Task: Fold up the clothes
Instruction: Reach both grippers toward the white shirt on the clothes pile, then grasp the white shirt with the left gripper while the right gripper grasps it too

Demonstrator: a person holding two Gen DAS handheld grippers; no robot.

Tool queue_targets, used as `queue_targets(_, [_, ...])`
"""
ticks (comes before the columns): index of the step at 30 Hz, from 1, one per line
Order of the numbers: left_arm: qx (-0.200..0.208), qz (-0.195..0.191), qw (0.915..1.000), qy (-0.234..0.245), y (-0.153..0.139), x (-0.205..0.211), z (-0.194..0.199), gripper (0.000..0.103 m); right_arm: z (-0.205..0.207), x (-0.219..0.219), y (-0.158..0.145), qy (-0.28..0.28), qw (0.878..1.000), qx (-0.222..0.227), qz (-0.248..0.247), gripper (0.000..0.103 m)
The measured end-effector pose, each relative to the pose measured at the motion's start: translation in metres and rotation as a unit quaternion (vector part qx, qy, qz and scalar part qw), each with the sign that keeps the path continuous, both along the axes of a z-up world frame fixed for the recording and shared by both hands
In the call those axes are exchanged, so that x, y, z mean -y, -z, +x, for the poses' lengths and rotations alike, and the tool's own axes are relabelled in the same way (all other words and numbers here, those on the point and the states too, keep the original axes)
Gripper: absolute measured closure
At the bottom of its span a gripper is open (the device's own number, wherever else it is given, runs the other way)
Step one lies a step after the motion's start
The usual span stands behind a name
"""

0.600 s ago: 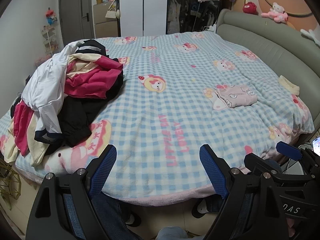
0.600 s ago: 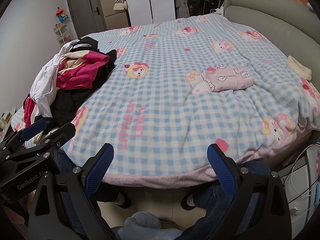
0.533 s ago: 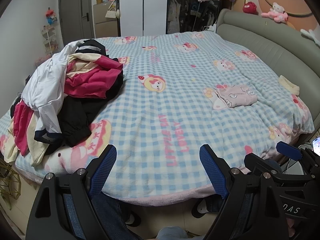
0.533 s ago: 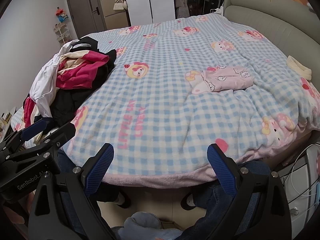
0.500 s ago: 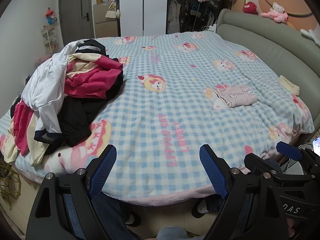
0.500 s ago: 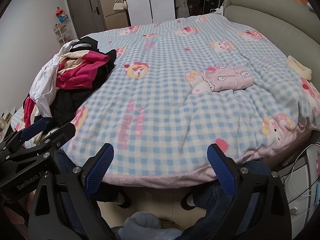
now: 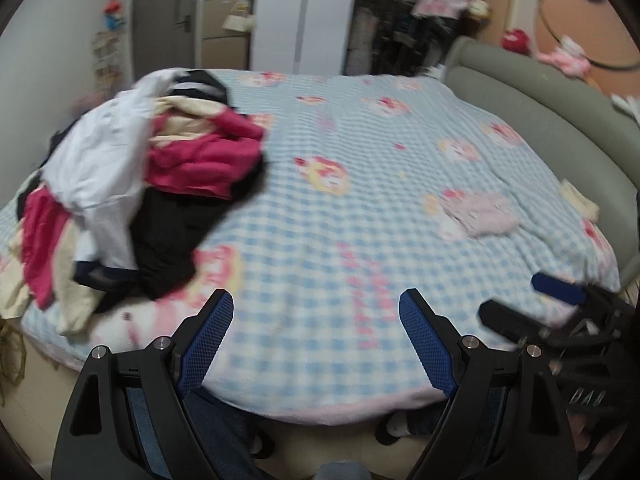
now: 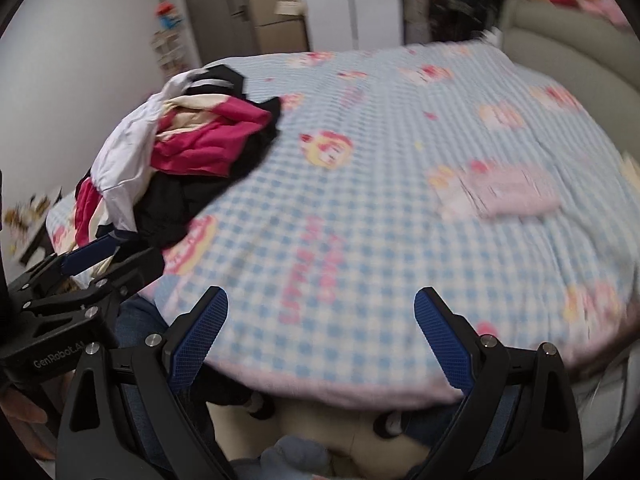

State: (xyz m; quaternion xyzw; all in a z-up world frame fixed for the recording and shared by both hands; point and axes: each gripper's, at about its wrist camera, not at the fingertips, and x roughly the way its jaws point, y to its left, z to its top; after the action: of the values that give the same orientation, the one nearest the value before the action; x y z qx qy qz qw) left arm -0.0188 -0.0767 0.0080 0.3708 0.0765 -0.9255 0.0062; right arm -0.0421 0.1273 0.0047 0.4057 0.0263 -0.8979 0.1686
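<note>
A pile of unfolded clothes [image 7: 132,196], white, pink, black and cream, lies on the left side of the bed [image 7: 360,208]; it also shows in the right wrist view [image 8: 184,160]. A folded pale pink garment [image 7: 480,216] lies on the right side, also in the right wrist view [image 8: 512,192]. My left gripper [image 7: 316,340] is open and empty over the bed's near edge. My right gripper [image 8: 320,344] is open and empty too, beside it. Each gripper shows in the other's view, the right [image 7: 560,320] and the left [image 8: 80,276].
The blue checked blanket [image 8: 360,200] covers the bed. A grey headboard [image 7: 540,120] runs along the right. A small cream item [image 7: 580,200] lies by it. Wardrobe [image 7: 304,16] and door [image 7: 164,20] stand at the back. The person's legs are below the bed edge.
Both grippers have swung toward the left and moved in toward the bed; the now views are motion-blurred. Both stay open and empty. The clothes have not moved.
</note>
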Motion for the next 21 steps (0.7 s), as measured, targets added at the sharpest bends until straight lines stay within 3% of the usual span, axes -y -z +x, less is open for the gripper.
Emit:
queue_targets(5, [-0.011,0.023,0.996,-0.085,-0.007,0.092,-0.009,0.016,-0.04,0.078,-0.018,-0.088,0.996,-0.023,0.001,0.007])
queue_targets(9, [-0.011,0.046,0.9859,-0.16,-0.002,0.173,-0.019,0.017,-0.065,0.161,-0.016,-0.164,0.986,-0.019,-0.003,0.007])
queue_targets(11, [-0.01,0.067,0.9809,-0.182,0.005,0.204,-0.023,0.024,-0.074,0.203,-0.007,-0.202,0.979,-0.008,-0.006,0.01])
queue_targets(15, [-0.015,0.102,0.9781,-0.181,0.023,0.241,-0.034,0.028,-0.084,0.269,0.02,-0.246,0.969,0.008,-0.001,0.013])
queue_targets(21, [-0.002,0.181,0.9757,-0.124,0.052,0.266,-0.078,0.029,-0.111,0.33,0.073,-0.272,0.96,0.067,0.008,0.014])
